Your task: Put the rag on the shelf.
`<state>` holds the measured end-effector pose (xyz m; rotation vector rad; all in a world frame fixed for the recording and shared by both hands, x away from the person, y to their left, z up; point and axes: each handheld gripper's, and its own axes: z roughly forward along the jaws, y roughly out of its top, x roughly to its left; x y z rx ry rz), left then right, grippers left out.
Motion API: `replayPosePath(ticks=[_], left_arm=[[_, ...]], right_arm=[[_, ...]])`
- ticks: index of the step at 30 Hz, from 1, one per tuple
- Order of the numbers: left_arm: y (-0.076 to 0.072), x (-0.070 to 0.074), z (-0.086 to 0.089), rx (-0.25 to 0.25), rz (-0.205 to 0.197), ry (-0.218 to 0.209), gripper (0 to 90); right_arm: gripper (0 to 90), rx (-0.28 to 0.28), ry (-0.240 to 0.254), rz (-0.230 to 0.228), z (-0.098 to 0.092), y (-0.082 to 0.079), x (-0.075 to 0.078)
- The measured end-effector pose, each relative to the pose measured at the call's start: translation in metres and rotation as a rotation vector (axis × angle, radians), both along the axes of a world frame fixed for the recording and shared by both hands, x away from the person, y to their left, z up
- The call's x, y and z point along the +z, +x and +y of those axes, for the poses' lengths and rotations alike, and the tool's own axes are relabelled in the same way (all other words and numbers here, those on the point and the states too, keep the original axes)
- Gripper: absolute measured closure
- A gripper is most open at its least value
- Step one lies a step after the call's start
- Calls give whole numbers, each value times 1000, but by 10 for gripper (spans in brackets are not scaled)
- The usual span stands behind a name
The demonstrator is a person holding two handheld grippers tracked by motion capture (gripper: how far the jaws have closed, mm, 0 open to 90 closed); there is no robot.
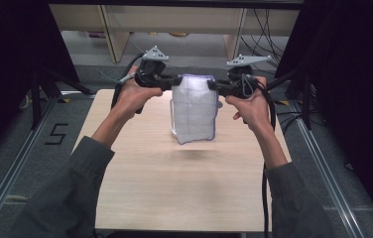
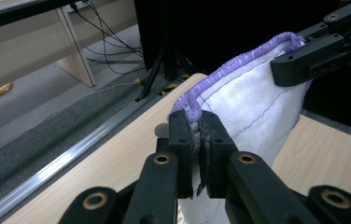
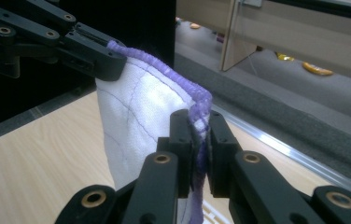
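high view: white cloth (image 1: 193,109) hung above the table (image 1: 140,188).
left gripper (image 1: 170,81) and right gripper (image 1: 214,86) each clenched a top corner.

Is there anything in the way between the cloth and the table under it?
Nothing visible is. The cloth hangs by its top corners, pinched by the left hand-held gripper and the right hand-held gripper. Beneath its lower edge there is just bare table, with the cloth's shadow on it.
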<state>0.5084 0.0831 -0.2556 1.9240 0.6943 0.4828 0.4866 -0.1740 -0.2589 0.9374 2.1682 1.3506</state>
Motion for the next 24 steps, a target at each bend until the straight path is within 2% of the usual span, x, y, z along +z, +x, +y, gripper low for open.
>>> replayPosePath(ticks=[1,2,4,5,6,7,8,9,11,12,14,15,17,18,19,21,22,23,24], left_arm=[[0,0,0,0,0,0,845],[5,1,0,-1,-1,22,845],[7,2,0,3,3,24,845],[9,2,-1,10,2,13,845],[12,4,0,16,3,21,845],[14,4,-1,17,2,0,844],[17,4,-1,28,1,-2,845],[19,5,0,35,3,9,844],[24,7,-1,39,-2,-1,843],[25,8,-1,45,-2,13,843],[30,10,-1,55,2,7,843],[33,10,-1,59,3,12,843],[38,12,-2,74,5,7,843],[42,13,-3,74,8,5,842],[46,12,-4,77,8,-22,841],[56,8,-4,96,16,-18,840],[62,6,-3,99,25,-22,839],[62,6,-3,99,25,-22,839],[70,1,-5,108,22,-49,838]], right_arm=[[834,0,0,0,0,0,0],[834,-8,-3,-14,0,5,4],[834,-14,5,-2,1,9,7],[834,-14,5,-2,1,9,7],[834,-16,10,-7,2,13,8],[834,-26,10,-5,2,17,10],[834,-34,12,-5,3,19,10],[834,-35,15,-7,3,23,11],[834,-46,26,7,4,27,12],[833,-45,33,-2,4,34,11],[833,-44,36,-7,5,37,11],[834,-52,39,3,5,39,11],[833,-63,43,-6,6,45,12],[833,-67,51,12,6,46,13],[833,-67,54,6,6,49,13],[831,-79,62,5,5,57,12],[831,-95,67,25,5,62,10],[831,-95,67,25,5,62,10],[830,-102,71,18,4,70,7]])
